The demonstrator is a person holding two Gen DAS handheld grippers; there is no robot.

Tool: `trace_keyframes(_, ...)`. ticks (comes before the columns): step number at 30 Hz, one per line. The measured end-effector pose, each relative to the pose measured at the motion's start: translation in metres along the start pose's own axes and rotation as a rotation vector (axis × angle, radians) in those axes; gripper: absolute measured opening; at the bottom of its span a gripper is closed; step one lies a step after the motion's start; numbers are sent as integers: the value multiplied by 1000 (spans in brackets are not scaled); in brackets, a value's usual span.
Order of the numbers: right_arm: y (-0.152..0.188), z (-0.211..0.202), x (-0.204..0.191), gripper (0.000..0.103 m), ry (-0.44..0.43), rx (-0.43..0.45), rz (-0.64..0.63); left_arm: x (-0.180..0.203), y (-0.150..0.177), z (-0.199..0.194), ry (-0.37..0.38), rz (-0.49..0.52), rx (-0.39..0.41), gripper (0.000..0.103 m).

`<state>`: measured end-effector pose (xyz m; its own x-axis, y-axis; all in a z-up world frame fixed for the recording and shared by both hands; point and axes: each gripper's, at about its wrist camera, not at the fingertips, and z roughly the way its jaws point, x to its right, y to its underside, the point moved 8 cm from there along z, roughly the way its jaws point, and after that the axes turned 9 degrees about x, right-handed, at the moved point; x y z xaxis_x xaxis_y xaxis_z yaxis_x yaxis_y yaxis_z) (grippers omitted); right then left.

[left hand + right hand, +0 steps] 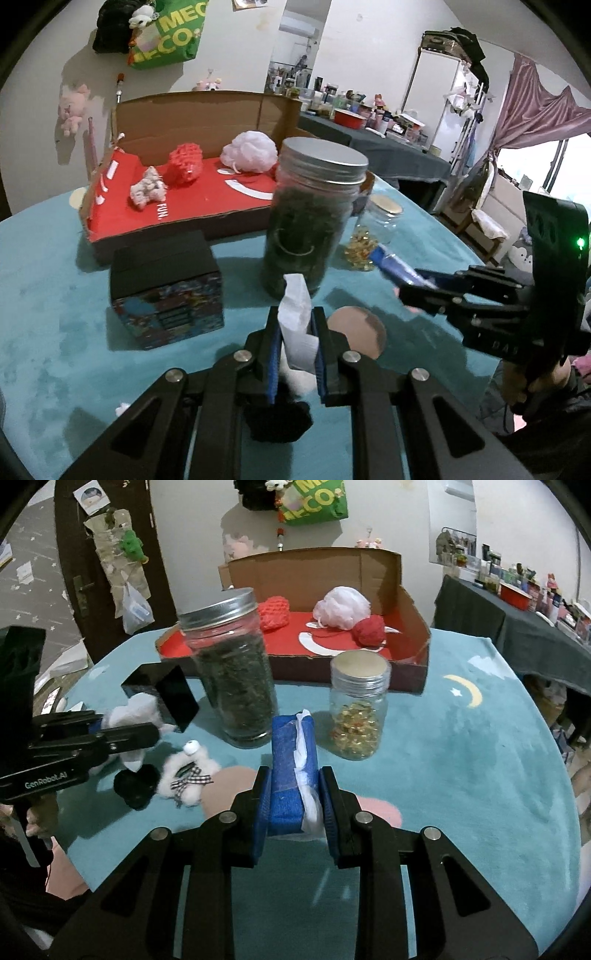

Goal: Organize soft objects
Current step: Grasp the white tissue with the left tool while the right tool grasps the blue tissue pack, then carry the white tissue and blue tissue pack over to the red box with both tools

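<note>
Blue fabric covers the tissue pack (291, 771) clamped between the pads of the right gripper (293, 805), white tissue spilling from its slit; it looks light and squashy, so a hold across its firmer long sides, as now, should keep it from folding. It sits raised just above the teal desk (461, 760), nearer than the tall jar (236, 668) of dark leaves and the small jar (356, 709) of yellow capsules. The left gripper (297, 354) is closed on a white plush toy (188, 771) by its sewn label (295, 325), a thin, limp tab; the fluffy body and black foot dangle below, so it will likely swing when carried, and a grip on the body would be steadier. Beyond the jars, on the far side of the desk, the red-lined cardboard box (413, 602) already holds a crocheted red piece (275, 613), a white mesh puff (341, 605) and a red yarn ball (369, 631), with room judged enough for both
</note>
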<state>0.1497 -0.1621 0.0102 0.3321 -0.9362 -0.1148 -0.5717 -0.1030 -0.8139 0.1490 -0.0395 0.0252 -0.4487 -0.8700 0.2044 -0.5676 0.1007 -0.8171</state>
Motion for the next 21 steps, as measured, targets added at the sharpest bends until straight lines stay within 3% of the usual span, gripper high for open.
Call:
trace_keyframes(12,0,6,-21,25,-80,-1,-13,22,3,14,67,-11,-32,16)
trace_keyframes(21,6,14,-20,25,-81,-27,-8,23,14,24,62,-35,-80,16)
